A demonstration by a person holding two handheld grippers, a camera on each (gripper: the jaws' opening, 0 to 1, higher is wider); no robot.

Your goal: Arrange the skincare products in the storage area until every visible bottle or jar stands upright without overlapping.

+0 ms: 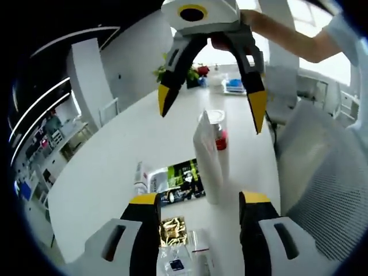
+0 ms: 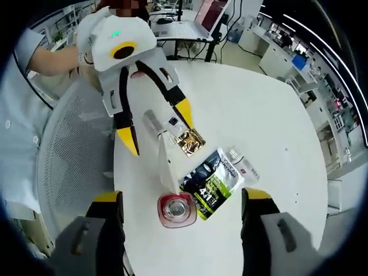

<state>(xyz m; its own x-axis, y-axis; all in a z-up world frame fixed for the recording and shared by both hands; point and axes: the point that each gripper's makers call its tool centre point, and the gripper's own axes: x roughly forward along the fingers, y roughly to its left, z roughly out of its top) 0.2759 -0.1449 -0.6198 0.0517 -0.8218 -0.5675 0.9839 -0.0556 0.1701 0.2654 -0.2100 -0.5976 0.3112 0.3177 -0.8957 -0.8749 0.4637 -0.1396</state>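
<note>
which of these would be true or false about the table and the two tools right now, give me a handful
1. Both tools are open and hold nothing. True: the left tool and the right tool each show spread jaws with nothing between them.
2. The white tube lies flat on the table. False: it stands upright on the white table.
3. A jar with a red base stands beside the tube. True.
4. The dark and green sachet stands upright. False: it lies flat on the table.
5. The gold foil packet lies under the left tool. True.
6. The table is black. False: it is white.
</note>
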